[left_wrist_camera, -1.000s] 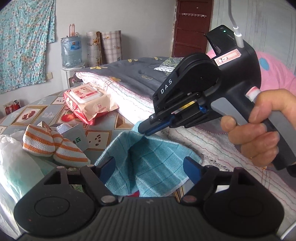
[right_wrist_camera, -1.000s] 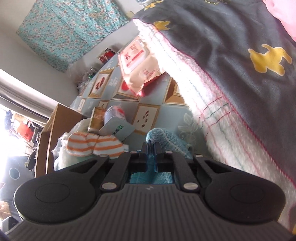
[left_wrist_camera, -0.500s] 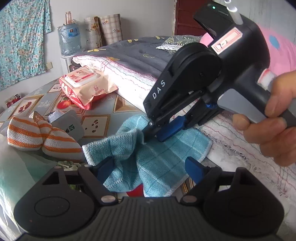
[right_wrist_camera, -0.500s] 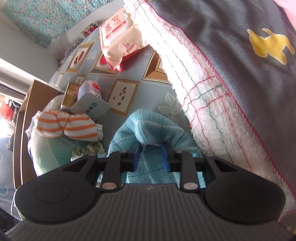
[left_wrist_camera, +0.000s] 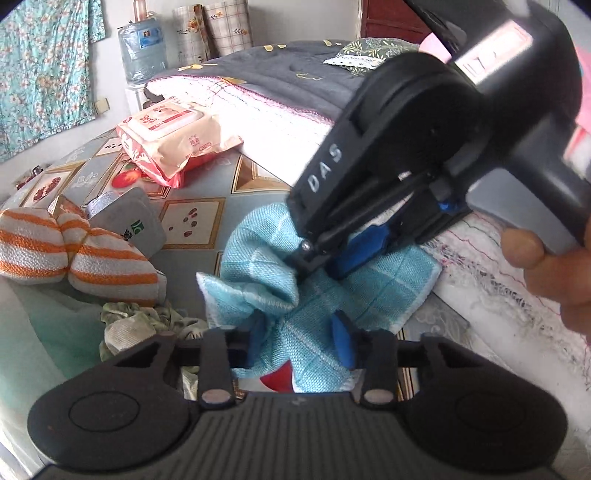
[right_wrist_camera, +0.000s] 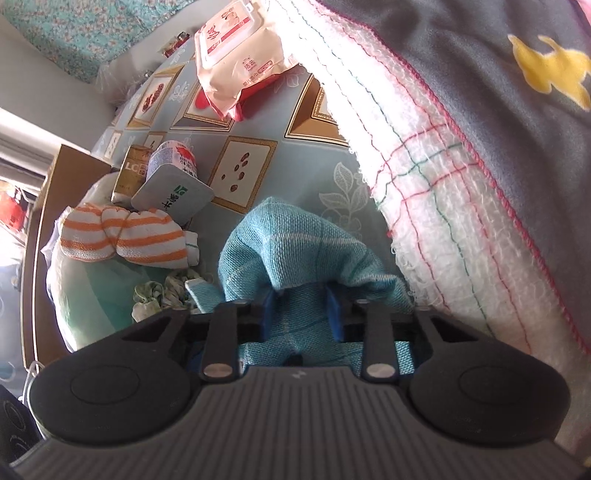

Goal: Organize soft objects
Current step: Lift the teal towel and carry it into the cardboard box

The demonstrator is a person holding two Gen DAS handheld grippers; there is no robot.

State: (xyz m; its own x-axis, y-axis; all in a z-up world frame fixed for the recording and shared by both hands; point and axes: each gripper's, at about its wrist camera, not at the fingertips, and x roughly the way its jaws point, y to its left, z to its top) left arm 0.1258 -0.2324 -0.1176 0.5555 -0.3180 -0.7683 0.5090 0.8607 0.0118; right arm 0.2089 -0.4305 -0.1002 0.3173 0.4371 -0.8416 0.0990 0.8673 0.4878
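Two tools, left tool and right tool, both closing, teal checked woven cloth bunched between each pair, lower centre, likely to fold it on patterned surface.

Ahead of the tongs and to the left, a pale plaster wall carries a teal floral curtain hung flat against it. Straight ahead stands a white cabinet with a water jug on top — two patterned rolls lean beside it. Farther right, a dark red door closes the corner. A bed under a grey blanket fills the right side. Below the tongs spreads a table's blue tile-print cover. Daylight is bright and soft.
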